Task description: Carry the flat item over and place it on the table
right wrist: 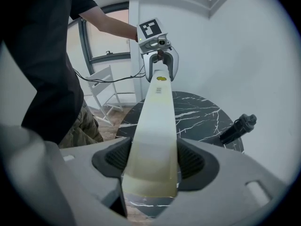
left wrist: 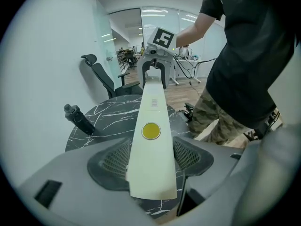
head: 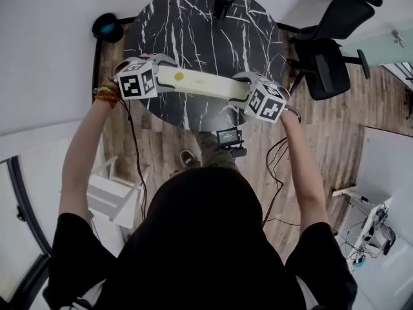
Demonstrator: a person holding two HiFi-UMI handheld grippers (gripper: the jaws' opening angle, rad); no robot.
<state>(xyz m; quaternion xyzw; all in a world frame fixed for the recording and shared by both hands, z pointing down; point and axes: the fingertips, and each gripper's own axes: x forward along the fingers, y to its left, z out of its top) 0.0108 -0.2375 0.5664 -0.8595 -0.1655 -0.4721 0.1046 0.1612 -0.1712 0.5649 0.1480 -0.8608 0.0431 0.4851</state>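
A long, flat cream board (head: 193, 82) with a yellow round sticker spans the near edge of the round black marble table (head: 193, 24). I cannot tell whether it rests on the top or hovers just above it. My left gripper (head: 161, 76) straddles its left end. In the left gripper view the board (left wrist: 151, 149) lies between the pads of my left gripper (left wrist: 151, 161) with a thin gap at the right pad, so it stands open. My right gripper (head: 242, 89) holds the other end. In the right gripper view both pads of my right gripper (right wrist: 153, 161) press the board's (right wrist: 157, 126) edges.
A black cylindrical object (head: 224, 0) stands at the table's far edge. A black office chair (head: 329, 44) is to the right of the table. A white folding frame (head: 110, 196) sits by the wall on the left. Cables run over the wooden floor near the person's legs.
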